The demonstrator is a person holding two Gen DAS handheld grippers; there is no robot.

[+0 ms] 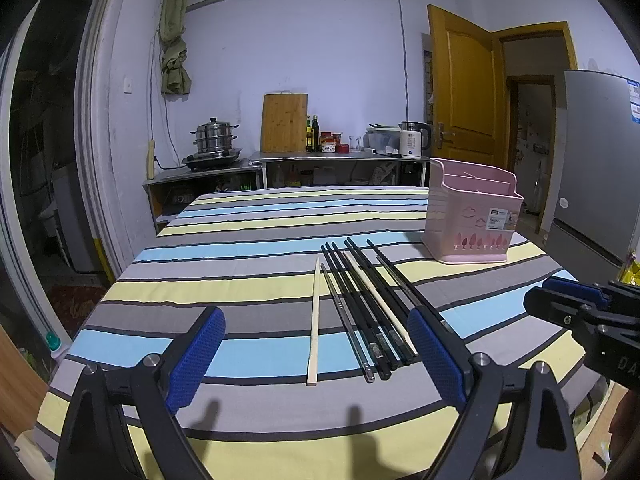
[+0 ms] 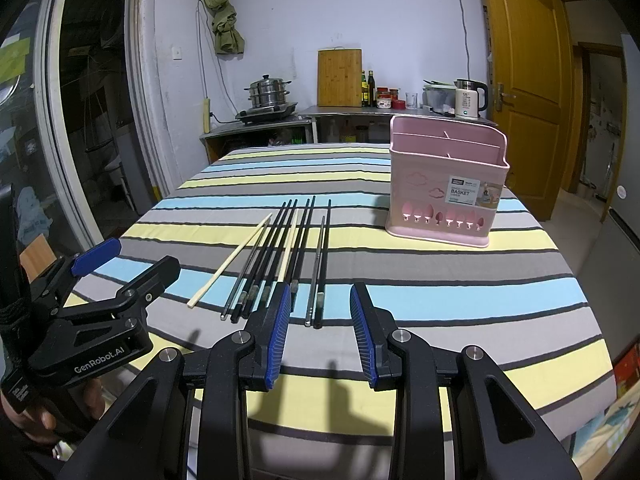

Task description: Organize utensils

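Hovering both grippers, left gripper [image 1: 316,364] and right gripper [image 2: 320,332], spread empty above the chopsticks [image 2: 280,256] lying bunched near the basket [image 2: 444,192], I risk pinching several together.

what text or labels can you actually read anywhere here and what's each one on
"GenRobot.AI": body of the left gripper.
"BASKET": sticker on the pink utensil holder; its smaller lines are too small to read.
"55": label on the white kettle; the rest is blurred.
Fridge sticker: unreadable.
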